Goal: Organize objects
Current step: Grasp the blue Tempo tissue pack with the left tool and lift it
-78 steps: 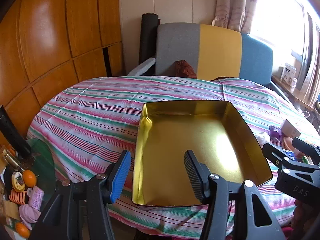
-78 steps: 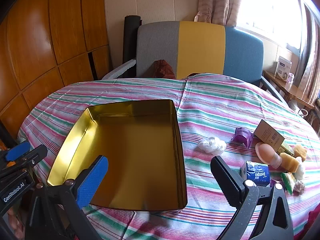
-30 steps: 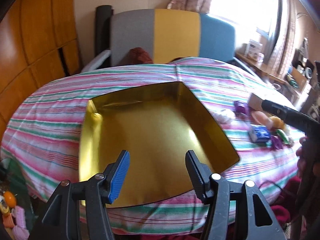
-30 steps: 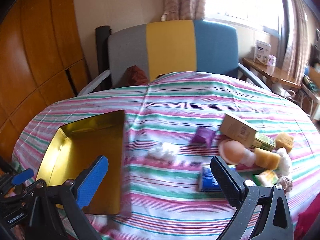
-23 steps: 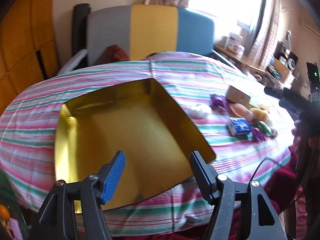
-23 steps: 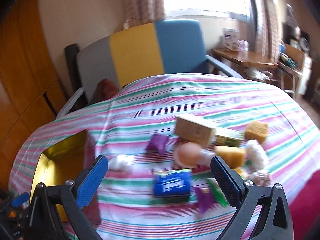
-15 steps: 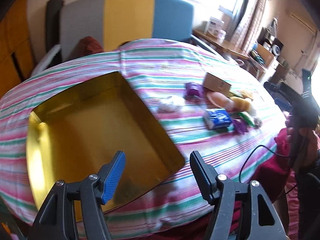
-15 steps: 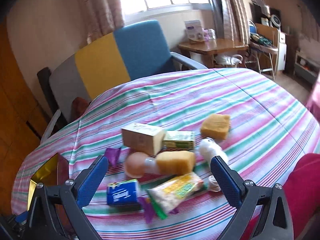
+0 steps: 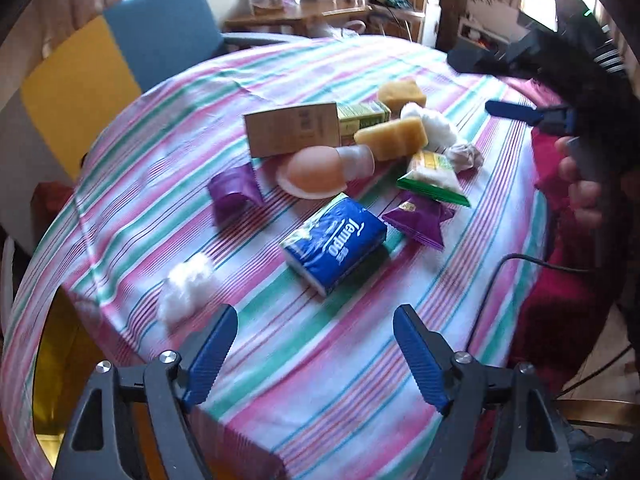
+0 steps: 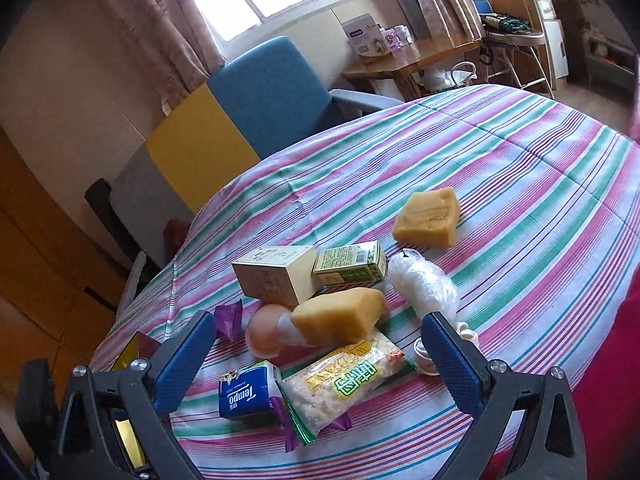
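The left gripper (image 9: pixel 316 350) is opening wide over the striped tablecloth (image 9: pixel 340 360), nothing between its jaws; the right gripper (image 10: pixel 320 354) gapes empty above the Tempo tissue pack (image 10: pixel 246 396) and snack packet (image 10: pixel 340 384).

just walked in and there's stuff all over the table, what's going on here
A person holds a claw in each hand over a striped tablecloth strewn with small items. Neither holds anything: the left claw is opening above a blue Tempo tissue pack and a cotton ball, the right claw is open above a yellow sponge and a snack packet. The gold tray sits at the table's edge.
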`<state>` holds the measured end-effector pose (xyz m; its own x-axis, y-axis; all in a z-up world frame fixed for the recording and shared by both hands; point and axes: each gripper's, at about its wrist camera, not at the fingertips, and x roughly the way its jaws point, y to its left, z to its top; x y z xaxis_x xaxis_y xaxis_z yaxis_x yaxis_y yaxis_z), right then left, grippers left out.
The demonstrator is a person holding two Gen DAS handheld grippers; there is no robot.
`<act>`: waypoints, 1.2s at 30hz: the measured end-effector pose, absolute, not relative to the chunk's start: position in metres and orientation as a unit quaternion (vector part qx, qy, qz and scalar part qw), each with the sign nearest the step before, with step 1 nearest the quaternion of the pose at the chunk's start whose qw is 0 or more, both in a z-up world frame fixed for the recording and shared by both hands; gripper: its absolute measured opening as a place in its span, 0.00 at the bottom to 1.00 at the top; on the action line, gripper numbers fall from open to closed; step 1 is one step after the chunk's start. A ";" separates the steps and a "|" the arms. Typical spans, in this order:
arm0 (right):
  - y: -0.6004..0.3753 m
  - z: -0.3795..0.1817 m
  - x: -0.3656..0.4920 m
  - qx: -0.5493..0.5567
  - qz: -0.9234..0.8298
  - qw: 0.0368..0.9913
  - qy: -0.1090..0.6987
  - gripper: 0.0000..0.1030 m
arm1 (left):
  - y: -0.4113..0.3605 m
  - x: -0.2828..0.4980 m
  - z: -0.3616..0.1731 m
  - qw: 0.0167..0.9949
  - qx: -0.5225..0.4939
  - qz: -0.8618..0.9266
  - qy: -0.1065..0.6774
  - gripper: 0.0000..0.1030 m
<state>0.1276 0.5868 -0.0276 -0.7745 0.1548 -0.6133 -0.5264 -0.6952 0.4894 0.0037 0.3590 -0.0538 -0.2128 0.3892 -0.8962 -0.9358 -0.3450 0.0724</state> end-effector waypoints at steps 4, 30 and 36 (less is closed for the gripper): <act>0.592 -0.029 0.131 -0.264 0.876 0.181 0.360 1.00 | 0.392 -0.005 -0.075 0.476 -0.427 0.680 0.358 0.80; 0.595 -0.035 0.128 -0.276 0.868 0.173 0.374 1.00 | 0.376 -0.007 -0.074 0.484 -0.437 0.698 0.295 0.55; 0.592 -0.037 0.123 -0.297 0.865 0.175 0.363 1.00 | 0.330 0.006 -0.041 0.484 -0.431 0.727 0.229 0.55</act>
